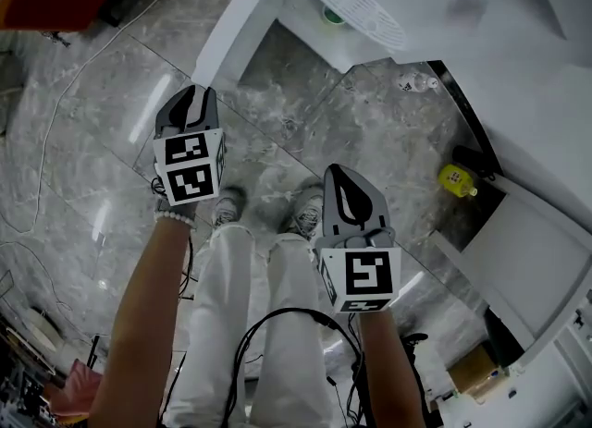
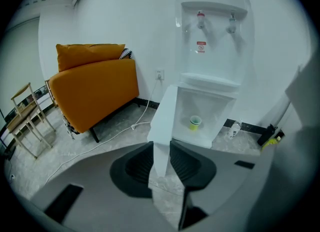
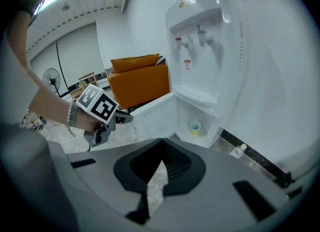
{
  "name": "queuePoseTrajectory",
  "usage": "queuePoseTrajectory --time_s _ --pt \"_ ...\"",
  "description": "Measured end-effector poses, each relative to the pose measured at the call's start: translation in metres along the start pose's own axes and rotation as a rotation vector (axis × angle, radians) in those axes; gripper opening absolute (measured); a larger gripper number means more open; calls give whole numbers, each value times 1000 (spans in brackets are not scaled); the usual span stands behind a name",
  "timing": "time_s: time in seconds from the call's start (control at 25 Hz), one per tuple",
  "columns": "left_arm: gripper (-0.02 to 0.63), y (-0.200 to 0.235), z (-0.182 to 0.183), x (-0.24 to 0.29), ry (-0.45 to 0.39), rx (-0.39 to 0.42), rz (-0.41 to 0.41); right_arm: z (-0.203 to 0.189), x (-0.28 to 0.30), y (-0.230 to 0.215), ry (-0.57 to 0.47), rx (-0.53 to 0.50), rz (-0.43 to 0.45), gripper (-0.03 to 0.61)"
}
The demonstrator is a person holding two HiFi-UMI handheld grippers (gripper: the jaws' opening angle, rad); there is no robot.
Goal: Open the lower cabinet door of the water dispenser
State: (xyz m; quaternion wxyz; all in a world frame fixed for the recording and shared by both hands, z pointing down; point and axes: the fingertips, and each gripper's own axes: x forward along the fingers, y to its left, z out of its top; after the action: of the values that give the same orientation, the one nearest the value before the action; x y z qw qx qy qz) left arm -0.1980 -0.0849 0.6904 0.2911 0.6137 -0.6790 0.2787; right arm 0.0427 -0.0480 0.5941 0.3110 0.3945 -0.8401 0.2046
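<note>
Two grippers show, one water dispenser (image 2: pixel 212 40), one lower cabinet door (image 2: pixel 161 121), two taps (image 2: pixel 201 19) on the dispenser's front, and one green-and-yellow cup (image 2: pixel 195 122) standing alone inside the open lower cabinet. In the head view the dispenser lies at 12 to 1 o'clock, the left gripper (image 1: pixel 197 95) at 10 o'clock and the right gripper (image 1: pixel 339 175) at 5 o'clock. The door is swung wide open, hinged on the cabinet's left side as the left gripper view sees it. The panel stands upright with its long axis vertical, and its free edge points away from the cabinet toward the person, toward 7 o'clock in the head view. The left gripper's jaws stand a little apart, with that free edge showing in the gap between them; I cannot tell whether the pads touch it. The right gripper's jaws are closed together on nothing, with only floor beyond them. The floor (image 1: pixel 102 140) is glossy grey marble-patterned tile under plain white walls. On it lie one white cable (image 2: pixel 107 138), one small clear bottle (image 2: pixel 234 130) at the dispenser's 4 o'clock and one yellow bottle (image 1: pixel 458 179) at 3 o'clock in the head view. One orange sofa (image 2: pixel 95 93) stands at 9 o'clock in the left gripper view, and one wall socket (image 2: pixel 160 74) sits between the sofa and the dispenser
</note>
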Motion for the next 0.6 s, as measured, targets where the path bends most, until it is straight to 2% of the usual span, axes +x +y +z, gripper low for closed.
queuePoseTrajectory --time_s 0.36,0.6 --pt "87 44 10 13 -37 -9 29 -5 0 1 13 3 -34 3" --pt "74 68 18 25 -48 26 24 -9 2 -1 15 24 -58 3"
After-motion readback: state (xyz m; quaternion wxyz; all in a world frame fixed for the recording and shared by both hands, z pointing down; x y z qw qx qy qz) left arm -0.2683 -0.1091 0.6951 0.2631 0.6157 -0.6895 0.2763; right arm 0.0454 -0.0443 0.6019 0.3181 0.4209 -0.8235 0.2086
